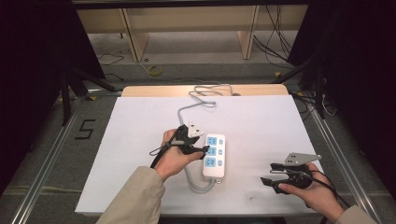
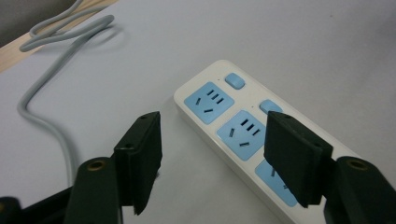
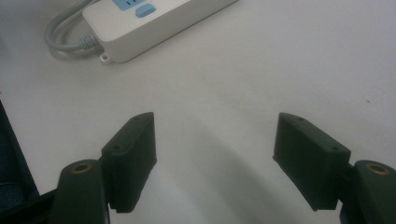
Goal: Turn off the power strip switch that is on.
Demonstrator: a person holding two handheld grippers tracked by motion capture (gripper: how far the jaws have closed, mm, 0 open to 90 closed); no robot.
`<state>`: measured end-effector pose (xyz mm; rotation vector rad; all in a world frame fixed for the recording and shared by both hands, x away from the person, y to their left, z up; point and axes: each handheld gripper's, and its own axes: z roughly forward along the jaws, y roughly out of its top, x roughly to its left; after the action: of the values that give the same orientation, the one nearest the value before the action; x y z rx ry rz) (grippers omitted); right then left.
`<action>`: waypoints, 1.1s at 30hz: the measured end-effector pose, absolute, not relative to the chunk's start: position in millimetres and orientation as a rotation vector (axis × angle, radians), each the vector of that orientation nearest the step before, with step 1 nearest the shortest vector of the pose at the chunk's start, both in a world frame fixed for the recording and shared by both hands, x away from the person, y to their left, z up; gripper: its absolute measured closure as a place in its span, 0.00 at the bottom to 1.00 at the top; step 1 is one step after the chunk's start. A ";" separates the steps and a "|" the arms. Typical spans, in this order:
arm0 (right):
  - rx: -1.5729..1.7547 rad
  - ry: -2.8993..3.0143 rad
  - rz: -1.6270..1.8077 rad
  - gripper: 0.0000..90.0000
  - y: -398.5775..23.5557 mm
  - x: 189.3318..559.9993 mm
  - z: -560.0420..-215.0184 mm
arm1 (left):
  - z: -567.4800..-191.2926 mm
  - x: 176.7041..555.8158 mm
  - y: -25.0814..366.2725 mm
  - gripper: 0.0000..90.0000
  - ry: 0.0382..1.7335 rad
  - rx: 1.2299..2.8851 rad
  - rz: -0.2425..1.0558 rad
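Surface, high view: white sheet [image 1: 261, 126] is spread over a table, with a wooden edge showing at 12 o'clock and dark floor around it.
Power strip, high view: white power strip [image 1: 215, 155] with blue sockets is laid near the sheet's centre, its grey cable [image 1: 198, 100] looping off toward 12 o'clock.
Left hand, high view: left hand [image 1: 175, 158] is reached in from 7 o'clock, sleeve tan, the left gripper [image 1: 196, 140] pointed toward 3 o'clock, just beside the strip's long edge.
Right hand, high view: right hand [image 1: 310, 186] is rested at 4 o'clock, the right gripper [image 1: 273, 173] aimed toward 9 o'clock, well apart from the strip.
Left gripper view: jaws are seen spread apart, nothing between them; the strip lies ahead, its near end passing behind the right-hand jaw.
Right gripper view: jaws are held wide apart over bare sheet; the strip's cable end is seen at 11 o'clock.
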<state>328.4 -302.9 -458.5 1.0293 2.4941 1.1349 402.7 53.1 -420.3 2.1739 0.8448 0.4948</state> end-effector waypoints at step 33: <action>1.039 2.477 1.145 0.33 -305.0 330.6 -456.8 | -431.4 367.6 132.4 0.24 0.955 2.031 0.523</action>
<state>330.6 -305.0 -456.8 1.0392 2.4767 1.1446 367.6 132.4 -431.4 2.0310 0.9550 0.5230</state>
